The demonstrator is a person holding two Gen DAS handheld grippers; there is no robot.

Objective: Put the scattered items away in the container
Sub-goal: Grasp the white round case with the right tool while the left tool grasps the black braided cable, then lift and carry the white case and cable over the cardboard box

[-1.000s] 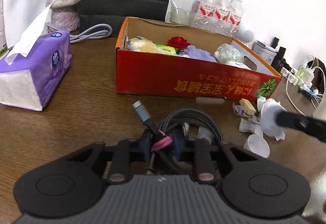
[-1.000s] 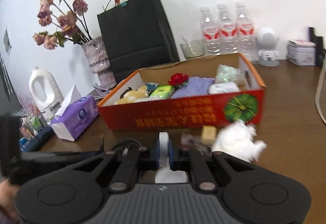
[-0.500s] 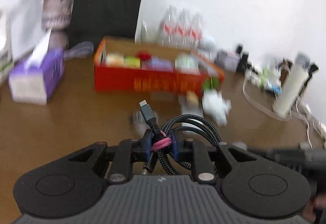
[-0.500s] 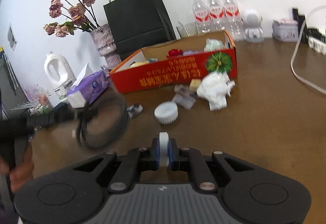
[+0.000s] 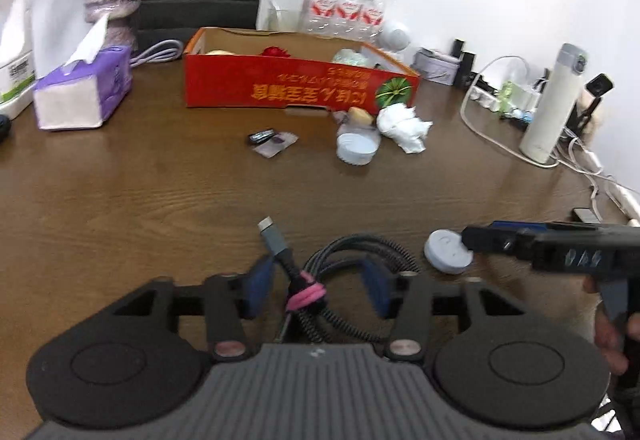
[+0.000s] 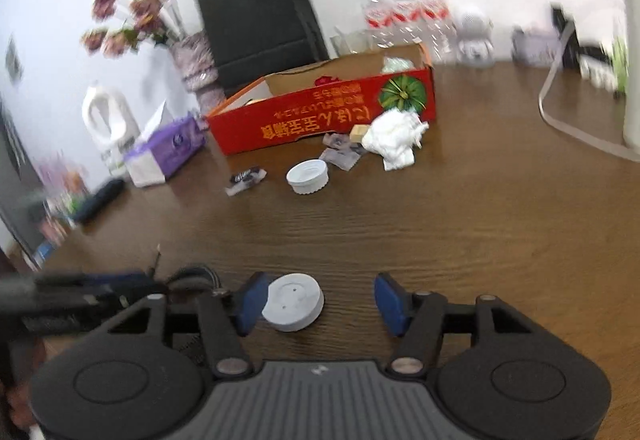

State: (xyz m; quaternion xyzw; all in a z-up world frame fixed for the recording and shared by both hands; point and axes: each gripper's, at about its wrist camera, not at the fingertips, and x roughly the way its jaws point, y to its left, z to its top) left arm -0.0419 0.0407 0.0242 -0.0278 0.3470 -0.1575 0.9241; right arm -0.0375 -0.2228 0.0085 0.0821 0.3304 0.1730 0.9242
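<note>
Bare table (image 5: 160, 199) lies open between the near edge and the red box (image 5: 296, 87); a wrapper (image 5: 274, 141), white cap (image 5: 357, 148) and crumpled tissue (image 5: 402, 123) clutter the box's front, tissue pack (image 5: 84, 91) at left.

left tool (image 5: 318, 286) jaws opening around coiled cable (image 5: 352, 280) on table (image 5: 160, 199).
</note>
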